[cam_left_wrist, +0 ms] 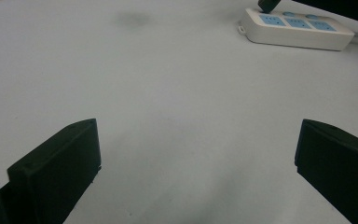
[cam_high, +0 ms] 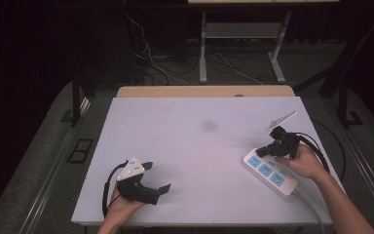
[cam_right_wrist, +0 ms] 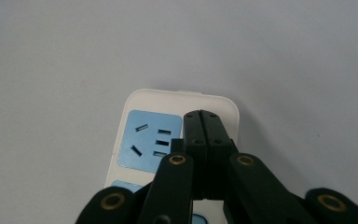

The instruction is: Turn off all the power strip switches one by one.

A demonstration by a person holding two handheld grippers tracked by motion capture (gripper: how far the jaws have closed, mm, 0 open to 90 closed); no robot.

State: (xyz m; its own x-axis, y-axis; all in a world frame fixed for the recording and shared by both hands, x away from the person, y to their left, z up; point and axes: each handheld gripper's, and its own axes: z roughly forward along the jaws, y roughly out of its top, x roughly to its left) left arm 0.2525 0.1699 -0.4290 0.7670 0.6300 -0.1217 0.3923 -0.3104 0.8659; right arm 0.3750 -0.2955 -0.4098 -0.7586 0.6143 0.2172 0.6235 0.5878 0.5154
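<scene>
right claw [cam_right_wrist: 206, 122] clenched, tips on the white plastic power strip with blue sockets [cam_high: 271, 171] at the surface's right edge; likely pressing its switch: push straight down, no sliding | left claw [cam_high: 152, 178] released, idle | pale grey surface [cam_high: 195, 146] bare; dark room, cables on floor [cam_high: 151, 58]

This looks like a lab or recording studio set up for data capture. A plain white table [cam_high: 199, 146] stands alone on grey carpet [cam_high: 44, 146], ringed by black curtains [cam_high: 29, 39] that shut out the room. Beyond the far side of the jaws, loose cables [cam_high: 151, 58] trail across the floor around a metal stand with 2 legs [cam_high: 203, 53].
</scene>
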